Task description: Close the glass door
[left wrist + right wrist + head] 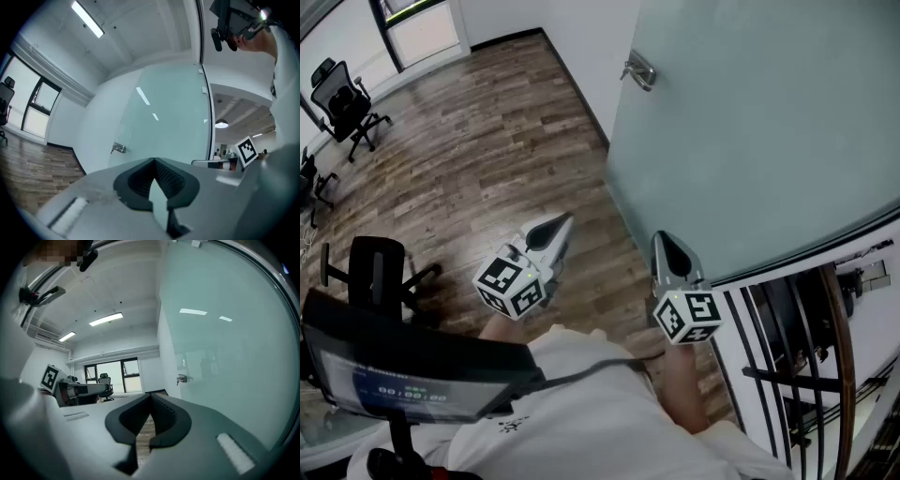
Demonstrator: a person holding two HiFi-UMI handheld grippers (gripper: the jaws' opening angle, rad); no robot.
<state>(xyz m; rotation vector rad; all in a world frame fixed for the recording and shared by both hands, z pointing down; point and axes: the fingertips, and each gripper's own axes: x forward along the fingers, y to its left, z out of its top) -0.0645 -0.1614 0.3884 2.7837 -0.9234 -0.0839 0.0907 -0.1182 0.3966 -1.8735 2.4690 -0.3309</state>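
Faced glass door [750, 141], upright just right of right gripper [664, 246]; left gripper [558, 225] farther off. Held both shut, empty.

I see a brown wood-plank floor [487, 150] running to white walls [581, 47] edged with dark skirting [508, 38]; a black office chair [345, 98] stands at the far left, another black chair [380, 272] nearer me; a dark-framed window [132, 376] brightens the far end; a black metal railing [787, 356] sits lower right; long strip lights [106, 319] glow on the white ceiling [131, 282].
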